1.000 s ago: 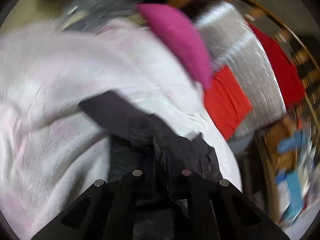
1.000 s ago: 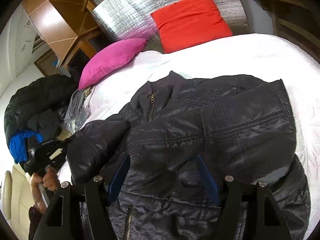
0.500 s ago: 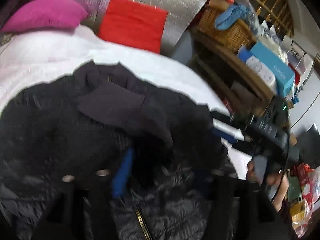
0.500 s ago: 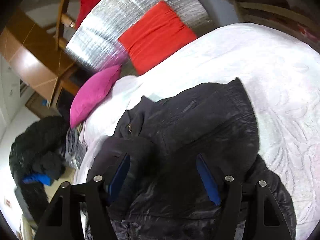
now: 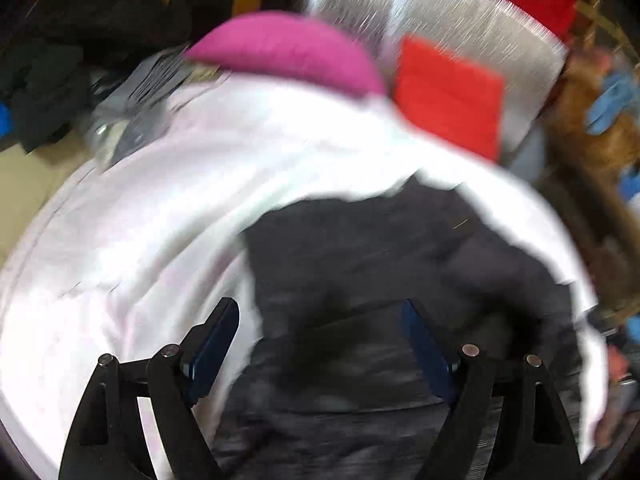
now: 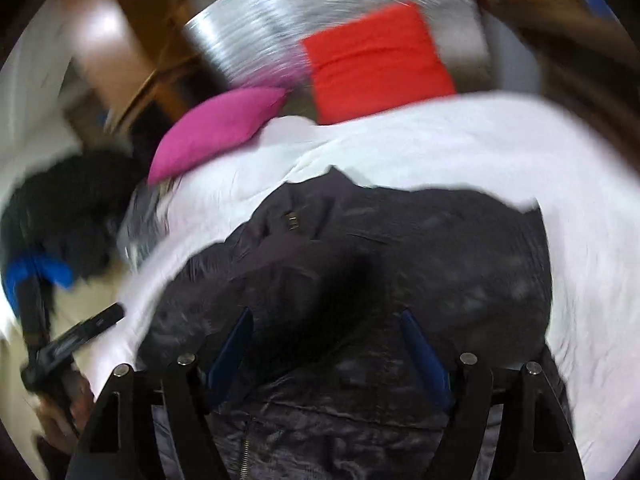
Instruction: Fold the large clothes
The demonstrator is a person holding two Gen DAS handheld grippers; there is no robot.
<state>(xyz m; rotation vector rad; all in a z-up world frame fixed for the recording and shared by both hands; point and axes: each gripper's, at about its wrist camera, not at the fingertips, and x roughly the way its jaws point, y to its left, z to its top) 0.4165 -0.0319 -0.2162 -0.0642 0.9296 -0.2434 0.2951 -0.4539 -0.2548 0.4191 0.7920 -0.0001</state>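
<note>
A dark quilted jacket (image 6: 400, 264) lies bunched on a white bed sheet (image 6: 480, 144), its zip collar toward the pillows. It also shows blurred in the left wrist view (image 5: 380, 264). My left gripper (image 5: 320, 320) is open and empty, its jaws wide apart above the jacket's left edge and the sheet (image 5: 160, 208). My right gripper (image 6: 326, 332) is open and empty, jaws wide apart over the jacket's lower middle. The left gripper's body (image 6: 72, 340) shows at the bed's left edge in the right wrist view.
A pink pillow (image 6: 216, 128) and a red pillow (image 6: 376, 64) lie at the head of the bed against a silver padded board (image 6: 280, 32). Dark clothes (image 6: 60, 208) are heaped off the bed's left side. Cluttered wooden shelves (image 5: 592, 120) stand to the right.
My left gripper held a dark sleeve one second ago and has let it go; it is now open and has swung left. The right gripper stayed open above the jacket. Both views are blurred.
</note>
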